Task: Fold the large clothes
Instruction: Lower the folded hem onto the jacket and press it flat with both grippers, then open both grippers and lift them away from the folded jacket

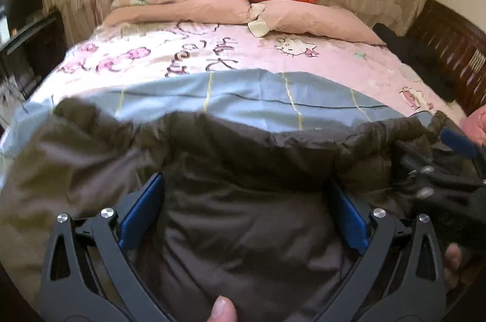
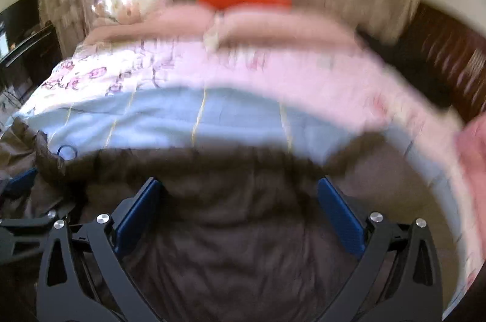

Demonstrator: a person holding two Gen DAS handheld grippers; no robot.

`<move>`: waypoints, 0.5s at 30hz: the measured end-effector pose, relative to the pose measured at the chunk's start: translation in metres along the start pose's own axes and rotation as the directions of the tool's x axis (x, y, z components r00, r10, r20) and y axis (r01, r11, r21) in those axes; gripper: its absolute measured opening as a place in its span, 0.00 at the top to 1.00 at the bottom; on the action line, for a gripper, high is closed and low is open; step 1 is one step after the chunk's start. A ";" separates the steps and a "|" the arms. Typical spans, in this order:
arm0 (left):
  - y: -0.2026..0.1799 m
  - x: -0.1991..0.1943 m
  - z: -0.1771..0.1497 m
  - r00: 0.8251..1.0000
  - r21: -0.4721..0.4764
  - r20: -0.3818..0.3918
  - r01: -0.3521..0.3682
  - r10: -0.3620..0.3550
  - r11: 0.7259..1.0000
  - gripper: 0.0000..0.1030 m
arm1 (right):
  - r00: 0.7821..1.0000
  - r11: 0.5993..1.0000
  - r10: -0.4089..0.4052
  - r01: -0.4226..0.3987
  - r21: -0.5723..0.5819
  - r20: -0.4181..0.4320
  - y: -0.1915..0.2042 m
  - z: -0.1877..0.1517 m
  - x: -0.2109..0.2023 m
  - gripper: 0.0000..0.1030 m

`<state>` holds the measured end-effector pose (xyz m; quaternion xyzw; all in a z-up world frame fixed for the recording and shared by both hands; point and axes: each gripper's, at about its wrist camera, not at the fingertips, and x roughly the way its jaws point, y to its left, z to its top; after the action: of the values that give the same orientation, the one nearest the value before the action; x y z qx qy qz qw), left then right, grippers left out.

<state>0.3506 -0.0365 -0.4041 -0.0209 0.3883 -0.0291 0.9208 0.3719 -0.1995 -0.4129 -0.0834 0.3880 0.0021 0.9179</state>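
Jacket point(image 1: 243, 218), dark brown and puffy, spread across the near edge of the bed point(image 1: 231, 103), long axis left to right. Left gripper point(image 1: 249, 215) and right gripper point(image 2: 240, 212) side by side over it, jaws wide apart, nothing clamped. Equally near.

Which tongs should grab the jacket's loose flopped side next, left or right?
Left, probably. The left tongs stand open over the dark jacket, beside its loose olive flap. The right tongs sit open farther over.
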 end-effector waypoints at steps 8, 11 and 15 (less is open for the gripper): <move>0.052 0.008 0.020 0.999 -0.109 0.019 -0.045 0.047 0.993 0.02 | 0.996 0.987 -0.044 0.055 0.151 -0.071 -0.070 -0.001 0.043 0.01; 0.112 0.012 0.017 0.992 -0.261 0.001 -0.122 0.127 0.958 0.02 | 0.990 0.956 -0.079 0.109 0.272 -0.117 -0.109 -0.017 0.051 0.01; 0.175 0.009 -0.004 0.950 -0.347 -0.035 -0.302 0.309 0.888 0.02 | 0.941 0.906 -0.328 0.338 0.253 -0.084 -0.143 -0.033 0.039 0.01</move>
<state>0.3605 0.1373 -0.4244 -0.1224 0.3759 0.1853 0.8996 0.3852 -0.3483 -0.4417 -0.0255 0.3828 -0.2079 0.8998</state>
